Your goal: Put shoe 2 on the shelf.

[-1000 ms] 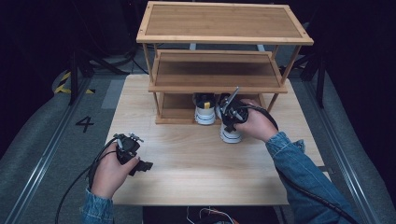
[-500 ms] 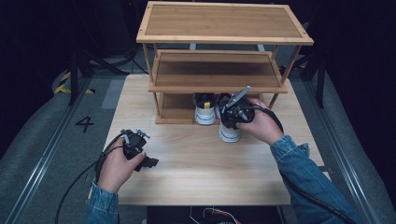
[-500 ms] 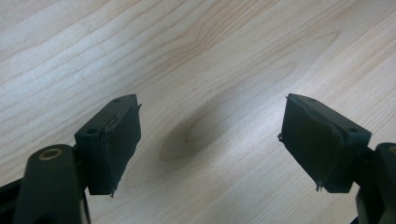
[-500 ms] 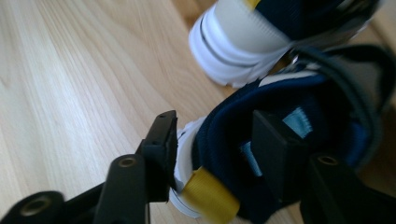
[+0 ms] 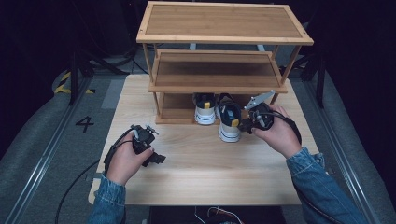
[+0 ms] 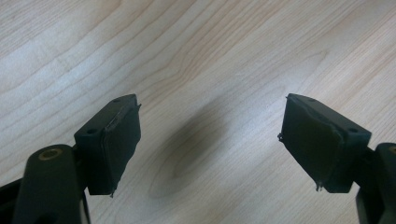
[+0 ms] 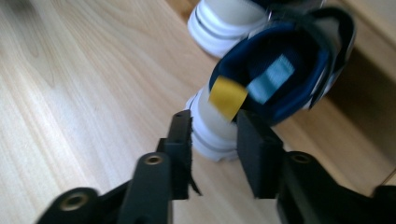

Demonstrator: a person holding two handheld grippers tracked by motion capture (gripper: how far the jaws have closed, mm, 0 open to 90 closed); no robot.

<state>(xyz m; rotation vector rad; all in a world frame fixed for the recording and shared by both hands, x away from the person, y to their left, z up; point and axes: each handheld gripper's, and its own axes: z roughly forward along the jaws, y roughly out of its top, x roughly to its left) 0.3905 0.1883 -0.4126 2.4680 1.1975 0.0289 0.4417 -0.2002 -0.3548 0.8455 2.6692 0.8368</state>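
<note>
- A wooden rack [image 5: 224, 42] with 3 tiers stands at the far side of the light wood surface [image 5: 201, 172].
- 2 sneakers sit at the rack's bottom tier, heels toward the person: the left sneaker [image 5: 205, 108] is tucked partly under the shelf, and the right sneaker [image 5: 229, 122] sits farther out on the surface, just beside it.
- The right gripper [image 5: 247, 123] is at the heel of the right sneaker [image 7: 266, 79]; in the right gripper view its fingers [image 7: 259, 156] are closed to a narrow gap on the white heel, just below the yellow pull tab [image 7: 227, 97].
- The shoe's dark blue lining and a pale blue insole label show in that view.
- The left gripper [image 5: 156, 158] is held low over the bare surface near the front left, well apart from the shoes.
- In the left gripper view its fingers [image 6: 114, 142] are spread wide with nothing but wood grain between them.
</note>
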